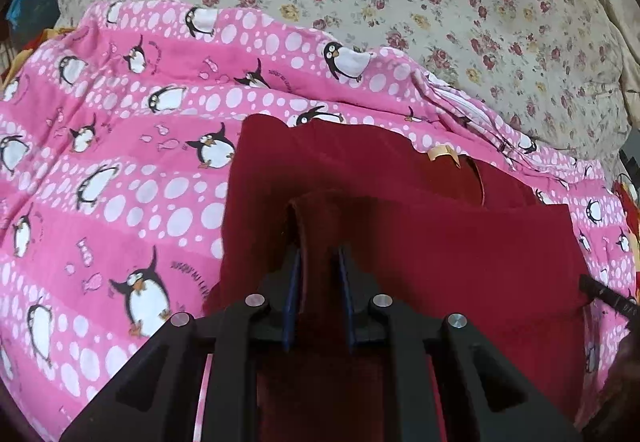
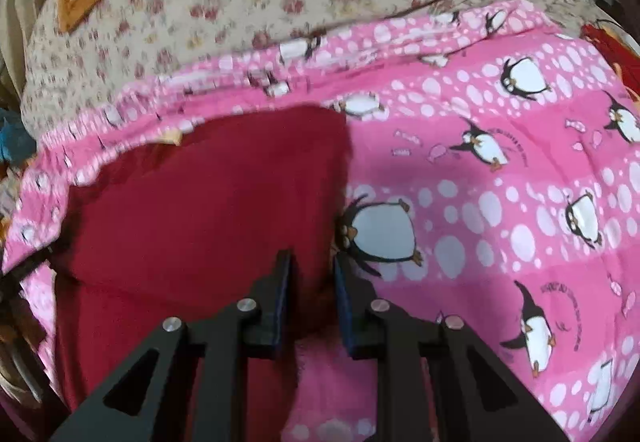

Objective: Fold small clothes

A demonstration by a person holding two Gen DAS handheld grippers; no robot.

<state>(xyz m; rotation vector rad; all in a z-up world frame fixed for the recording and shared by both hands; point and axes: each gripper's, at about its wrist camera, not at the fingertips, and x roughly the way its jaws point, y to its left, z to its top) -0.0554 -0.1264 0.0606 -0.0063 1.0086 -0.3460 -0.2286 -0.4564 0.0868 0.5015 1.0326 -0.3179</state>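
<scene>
Left gripper (image 1: 318,254) jaws pinch a fold of the red garment (image 1: 440,242); right gripper (image 2: 312,262) jaws clamp its three-o'clock edge.

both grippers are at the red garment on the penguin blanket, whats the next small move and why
Probably lift both edges together and carry them over toward the far side. The left gripper is shut on a raised fold of the red garment, and the right gripper has its jaws narrow at the garment's edge, whose cloth sits between them, over the pink blanket.
</scene>
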